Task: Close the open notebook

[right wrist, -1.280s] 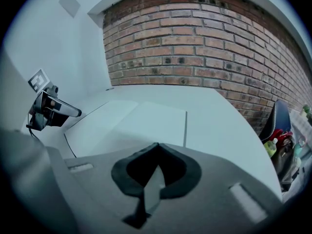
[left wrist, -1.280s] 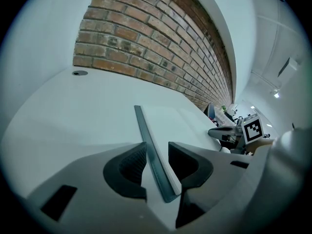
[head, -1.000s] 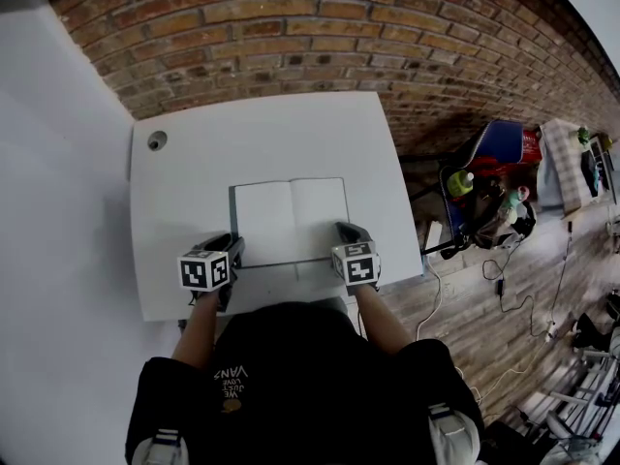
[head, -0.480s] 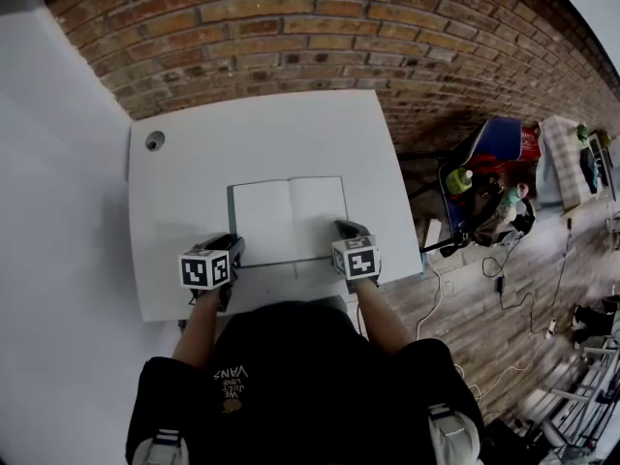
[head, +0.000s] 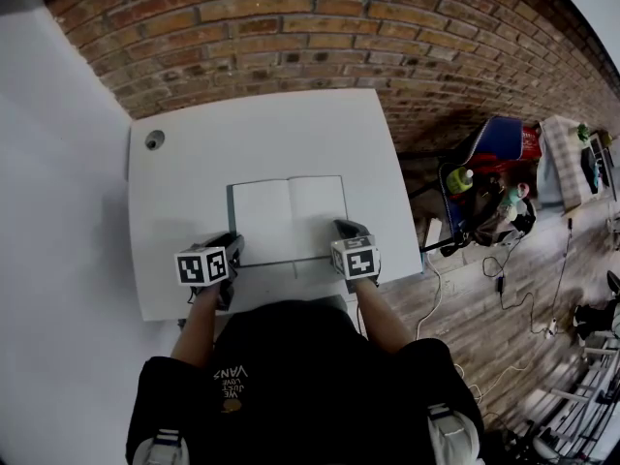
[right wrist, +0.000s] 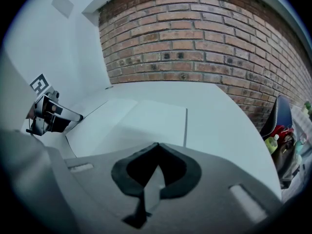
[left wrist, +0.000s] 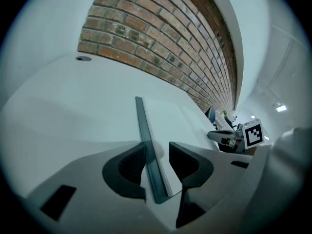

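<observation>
Notebook [head: 289,219] lies open and flat, mid-table [head: 262,134], near my edge. Left gripper [head: 232,245] sits at its left side, jaws parted with the dark cover edge [left wrist: 145,145] between them, not yet pinched. Right gripper [head: 344,229] is clenched on nothing by the right-hand page.

Risk, as I judge it: close carelessly and I catch loose pages with the cover, or drag the whole book sideways.

Only the left gripper view shows that straddle; the head view hides it under the marker cube.

The white worktop [head: 271,134] fills the frame centre. An open notebook [head: 289,219] lies flat on its lower middle; a round grommet [head: 156,140] sits upper left.
</observation>
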Available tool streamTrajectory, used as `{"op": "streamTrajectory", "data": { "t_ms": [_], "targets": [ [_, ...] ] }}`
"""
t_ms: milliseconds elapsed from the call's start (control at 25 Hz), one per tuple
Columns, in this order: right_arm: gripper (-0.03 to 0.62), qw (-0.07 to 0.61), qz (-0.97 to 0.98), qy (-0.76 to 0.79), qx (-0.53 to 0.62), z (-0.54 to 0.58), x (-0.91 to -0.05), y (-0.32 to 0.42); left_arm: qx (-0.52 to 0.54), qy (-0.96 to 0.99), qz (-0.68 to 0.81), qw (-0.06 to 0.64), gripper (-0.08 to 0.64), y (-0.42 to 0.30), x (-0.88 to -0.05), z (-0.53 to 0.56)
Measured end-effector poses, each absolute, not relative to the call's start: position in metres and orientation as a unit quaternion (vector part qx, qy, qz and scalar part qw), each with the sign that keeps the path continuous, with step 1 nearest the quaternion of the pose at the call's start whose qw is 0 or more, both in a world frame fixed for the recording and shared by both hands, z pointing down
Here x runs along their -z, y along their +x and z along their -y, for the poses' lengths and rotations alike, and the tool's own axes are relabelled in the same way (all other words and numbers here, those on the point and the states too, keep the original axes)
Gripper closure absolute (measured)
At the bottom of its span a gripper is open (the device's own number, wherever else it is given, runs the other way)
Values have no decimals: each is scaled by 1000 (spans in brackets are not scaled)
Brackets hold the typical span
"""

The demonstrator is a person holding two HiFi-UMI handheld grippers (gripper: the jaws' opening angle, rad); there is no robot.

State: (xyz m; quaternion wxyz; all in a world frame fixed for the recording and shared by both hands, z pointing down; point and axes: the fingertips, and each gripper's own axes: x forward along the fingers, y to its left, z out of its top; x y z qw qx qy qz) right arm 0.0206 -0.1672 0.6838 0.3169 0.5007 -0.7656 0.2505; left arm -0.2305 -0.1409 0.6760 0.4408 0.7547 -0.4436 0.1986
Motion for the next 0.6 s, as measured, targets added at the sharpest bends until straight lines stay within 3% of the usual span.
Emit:
{"op": "streamTrajectory", "data": {
  "t_ms": [600],
  "targets": [
    [594, 318, 764, 500, -254, 167, -682, 20, -163, 740, 436, 486, 471, -227, -675, 144]
  ]
}}
